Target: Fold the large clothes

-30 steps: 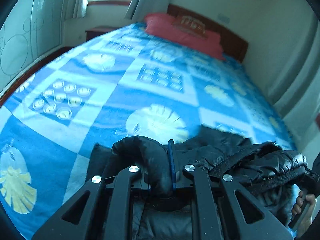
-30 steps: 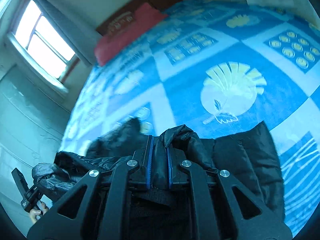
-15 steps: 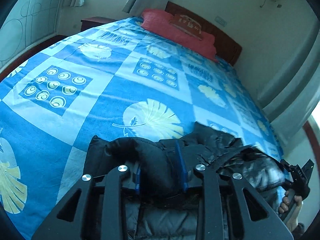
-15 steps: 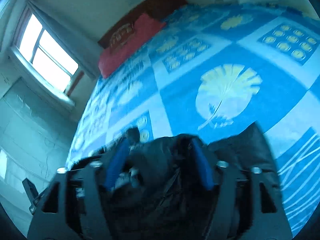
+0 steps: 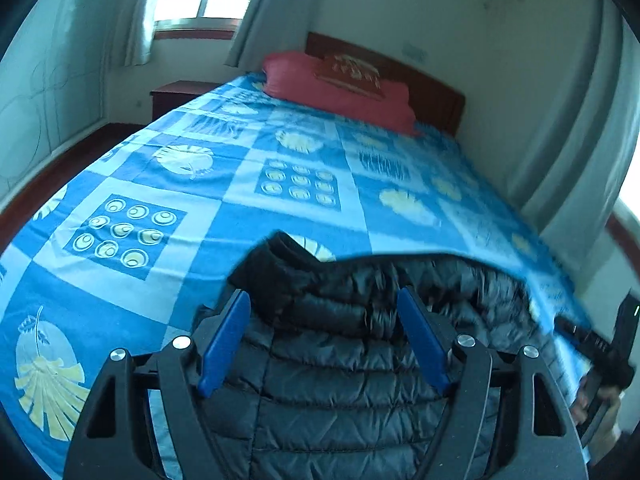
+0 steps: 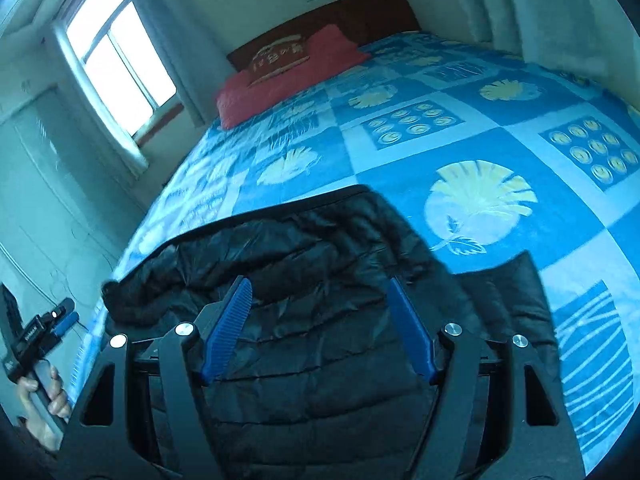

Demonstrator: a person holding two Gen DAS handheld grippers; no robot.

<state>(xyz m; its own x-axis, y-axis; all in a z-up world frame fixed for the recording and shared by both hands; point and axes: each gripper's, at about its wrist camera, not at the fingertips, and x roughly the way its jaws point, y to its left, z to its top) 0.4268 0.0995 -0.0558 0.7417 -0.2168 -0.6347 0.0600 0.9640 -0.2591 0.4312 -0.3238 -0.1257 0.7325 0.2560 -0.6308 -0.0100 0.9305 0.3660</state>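
both grippers were pinching the black puffy jacket [image 5: 344, 360] a second ago, and now they have let go. the left gripper [image 5: 324, 336] has its blue fingers [image 5: 224, 340] wide apart, and the right gripper [image 6: 320, 328] is wide apart too. neither one holds anything.

the jacket lies on the bed [image 5: 248, 208], at the near end, on the blue cover. a fat folded edge runs across the bed from side to side, and that looks like its long way. a dark cuff [image 5: 280, 252] pokes toward the red pillow [image 5: 340, 88].

the jacket looks soft, light and squishy, and its shiny cloth is probably slippery. a thin pinch may slide off, so it is better to grab a thick bunch at the folded edge or a corner.
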